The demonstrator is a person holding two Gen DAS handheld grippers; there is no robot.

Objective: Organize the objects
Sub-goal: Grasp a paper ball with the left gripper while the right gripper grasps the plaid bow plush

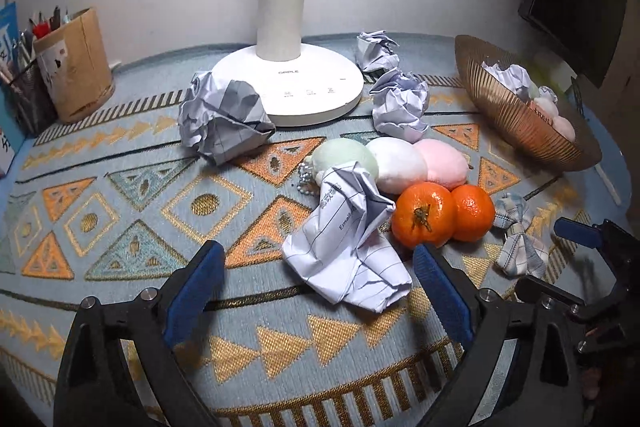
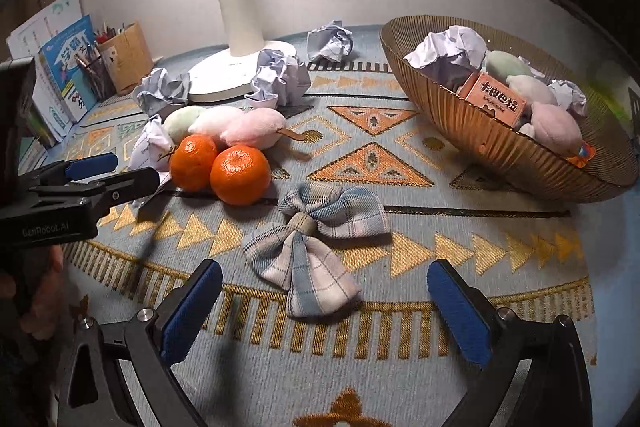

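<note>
My left gripper (image 1: 318,249) is open, and a crumpled lined paper (image 1: 344,251) lies on the mat between its blue pads without touching them. Just behind the paper sit two oranges (image 1: 424,213) and a plush row of green, white and pink balls (image 1: 394,163). My right gripper (image 2: 325,267) is open over a plaid fabric bow (image 2: 316,247) that lies flat between its fingers. A ribbed golden bowl (image 2: 480,131) at the right holds crumpled paper, plush pieces and a pink box (image 2: 494,99).
A white lamp base (image 1: 316,87) stands at the back with several more paper balls (image 1: 224,115) around it. A cardboard pen holder (image 1: 76,63) and books (image 2: 64,75) line the back left. The patterned mat (image 1: 120,207) is bare at the left.
</note>
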